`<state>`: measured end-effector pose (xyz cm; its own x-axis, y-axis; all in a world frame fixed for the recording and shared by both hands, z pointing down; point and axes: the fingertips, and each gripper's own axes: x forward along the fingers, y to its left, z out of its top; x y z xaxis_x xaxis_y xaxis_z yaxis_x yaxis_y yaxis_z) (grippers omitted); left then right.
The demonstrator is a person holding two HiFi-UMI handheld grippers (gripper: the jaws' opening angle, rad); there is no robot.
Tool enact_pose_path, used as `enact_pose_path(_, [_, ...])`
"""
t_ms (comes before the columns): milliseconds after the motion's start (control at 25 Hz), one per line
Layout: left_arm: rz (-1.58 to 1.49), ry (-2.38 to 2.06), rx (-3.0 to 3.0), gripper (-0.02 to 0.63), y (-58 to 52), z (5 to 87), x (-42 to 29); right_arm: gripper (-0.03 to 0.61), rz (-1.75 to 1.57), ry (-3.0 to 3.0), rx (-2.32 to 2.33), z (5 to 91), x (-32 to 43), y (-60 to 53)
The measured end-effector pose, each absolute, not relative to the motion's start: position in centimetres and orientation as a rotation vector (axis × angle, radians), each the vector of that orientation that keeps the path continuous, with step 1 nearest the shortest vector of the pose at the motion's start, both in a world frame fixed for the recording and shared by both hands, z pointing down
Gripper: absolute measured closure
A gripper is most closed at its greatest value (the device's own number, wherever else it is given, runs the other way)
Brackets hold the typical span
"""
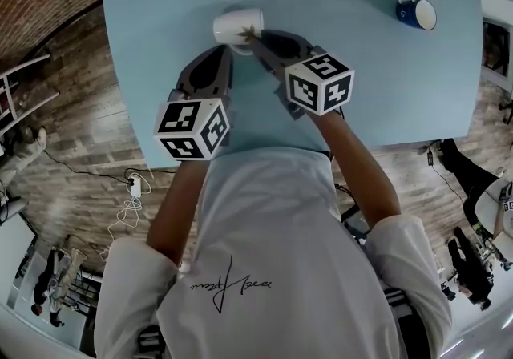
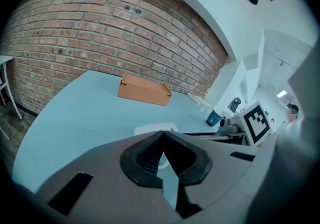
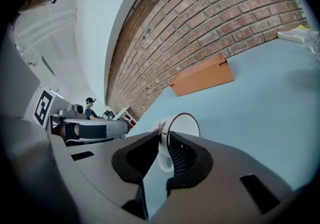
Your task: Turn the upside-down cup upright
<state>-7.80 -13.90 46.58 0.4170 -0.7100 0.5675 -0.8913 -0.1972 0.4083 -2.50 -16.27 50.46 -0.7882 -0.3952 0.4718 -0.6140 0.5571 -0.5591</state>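
The white cup (image 1: 238, 27) is neither mouth-down nor upright. It lies tipped on its side over the light blue surface (image 1: 160, 13), near the person's edge, and its dark-edged open rim shows as a full ring in the right gripper view. The right tongs (image 3: 164, 135) hold it, drawn narrow on a white part of the cup (image 3: 184, 125) that looks like the handle or the wall beside it. I cannot tell whether the cup's side touches the surface or hangs just above it.

The left tongs (image 2: 163, 135) are pressed together at the tips with nothing between them. They sit just beside the cup (image 2: 152, 129) and do not grip it.

The turn looks about half done. What is left, by my reading, is to roll the cup on until its base faces down, set it on the surface and let go. A blue mug (image 1: 417, 13) and a brown cardboard box (image 2: 144, 89) stand well apart from it.
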Motion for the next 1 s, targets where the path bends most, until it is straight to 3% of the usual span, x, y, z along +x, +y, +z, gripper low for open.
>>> enact_pose_path(1000, [0.307,-1.366,1.945,0.604,-13.83,46.86,-8.74,0.525,1.120,-2.503,0.818,50.61,-3.19,-15.99])
